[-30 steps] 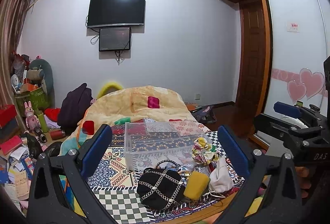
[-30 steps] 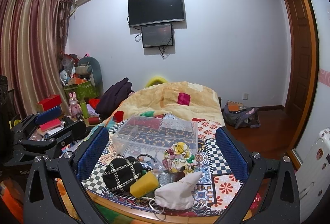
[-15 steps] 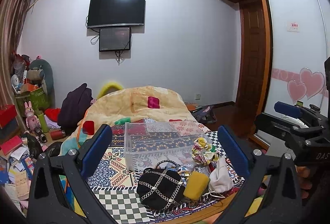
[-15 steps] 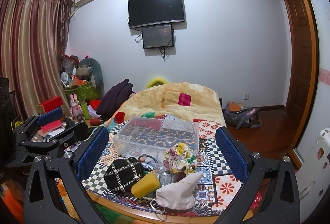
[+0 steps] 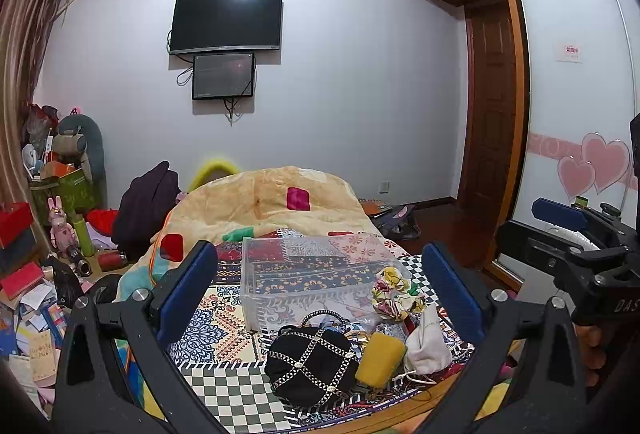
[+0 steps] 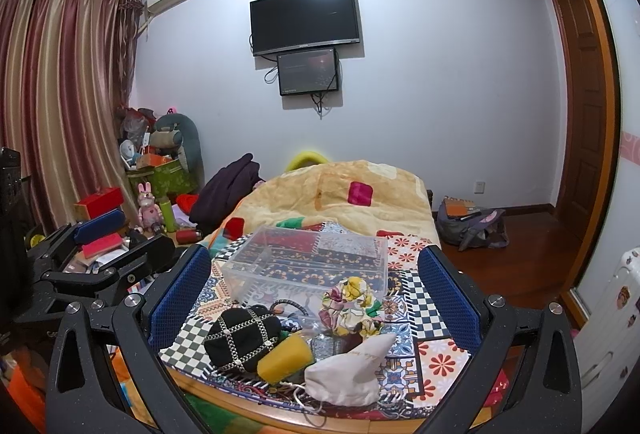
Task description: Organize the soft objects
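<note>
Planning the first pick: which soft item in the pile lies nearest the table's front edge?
The white drawstring pouch, at the pile's right front; its cord trails to the table edge. The black bag and yellow pouch sit further back.

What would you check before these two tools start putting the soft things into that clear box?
1. Left tool open and holding nothing: ok.
2. Right tool open and holding nothing: ok.
3. Clear box has no lid and nothing inside: ok.
4. Black pouch, yellow pouch, white drawstring bag and floral scrunchie lie apart enough to grab singly: not ok, they crowd together.
5. Whether more lies hidden under the pile: cannot tell.
</note>
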`<control>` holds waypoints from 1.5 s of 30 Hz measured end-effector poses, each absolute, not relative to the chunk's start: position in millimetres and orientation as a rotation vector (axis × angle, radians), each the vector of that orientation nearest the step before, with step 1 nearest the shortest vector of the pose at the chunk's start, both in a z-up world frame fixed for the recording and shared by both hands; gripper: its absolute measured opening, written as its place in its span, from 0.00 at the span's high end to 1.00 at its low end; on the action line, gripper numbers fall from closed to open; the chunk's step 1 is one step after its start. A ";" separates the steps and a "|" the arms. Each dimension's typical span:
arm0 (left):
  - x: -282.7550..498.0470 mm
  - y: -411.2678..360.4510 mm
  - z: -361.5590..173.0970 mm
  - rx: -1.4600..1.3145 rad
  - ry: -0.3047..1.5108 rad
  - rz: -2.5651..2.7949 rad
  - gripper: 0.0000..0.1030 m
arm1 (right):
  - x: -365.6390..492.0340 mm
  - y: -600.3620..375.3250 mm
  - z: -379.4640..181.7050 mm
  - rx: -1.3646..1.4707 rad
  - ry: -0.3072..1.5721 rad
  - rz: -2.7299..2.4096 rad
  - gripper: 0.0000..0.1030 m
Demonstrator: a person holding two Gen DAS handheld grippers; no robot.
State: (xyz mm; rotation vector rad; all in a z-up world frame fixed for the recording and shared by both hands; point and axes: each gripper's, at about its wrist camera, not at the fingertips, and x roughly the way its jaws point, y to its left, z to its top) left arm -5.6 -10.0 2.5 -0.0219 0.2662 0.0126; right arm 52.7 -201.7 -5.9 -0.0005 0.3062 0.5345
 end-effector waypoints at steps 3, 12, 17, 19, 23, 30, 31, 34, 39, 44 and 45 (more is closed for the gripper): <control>-6.4 -9.7 2.8 -0.023 0.265 0.014 0.00 | 52.7 -201.9 -6.1 0.000 0.306 0.536 0.00; -6.3 -9.8 3.2 -0.023 0.265 0.013 0.00 | 52.3 -201.3 -5.7 0.002 0.303 0.537 0.00; -6.3 -10.2 4.6 -0.023 0.263 0.012 0.00 | 52.3 -201.5 -6.5 0.001 0.302 0.537 0.00; -6.8 -10.3 5.3 -0.022 0.263 0.007 0.00 | 52.0 -201.2 -6.0 0.000 0.301 0.538 0.00; -5.8 -13.5 5.4 -0.013 0.275 -0.005 0.00 | 53.1 -201.5 -7.7 -0.005 0.302 0.535 0.00; 6.4 -12.5 -7.4 -0.029 0.342 -0.023 0.00 | 64.3 -204.9 -20.6 -0.003 0.346 0.522 0.00; 10.1 -11.0 -11.3 -0.035 0.360 -0.023 0.00 | 66.3 -206.2 -24.7 -0.001 0.359 0.520 0.00; 21.6 -5.5 -27.1 -0.071 0.421 -0.033 0.05 | 73.3 -211.4 -39.1 0.009 0.407 0.519 0.00; 43.2 3.7 -61.4 -0.126 0.552 -0.034 0.19 | 86.6 -216.3 -67.3 0.006 0.513 0.507 0.07; 55.6 9.7 -96.1 -0.129 0.652 -0.001 0.22 | 99.2 -220.0 -97.2 0.003 0.633 0.496 0.19; 58.3 11.9 -102.0 -0.133 0.669 0.005 0.23 | 103.2 -221.2 -104.3 0.008 0.662 0.497 0.21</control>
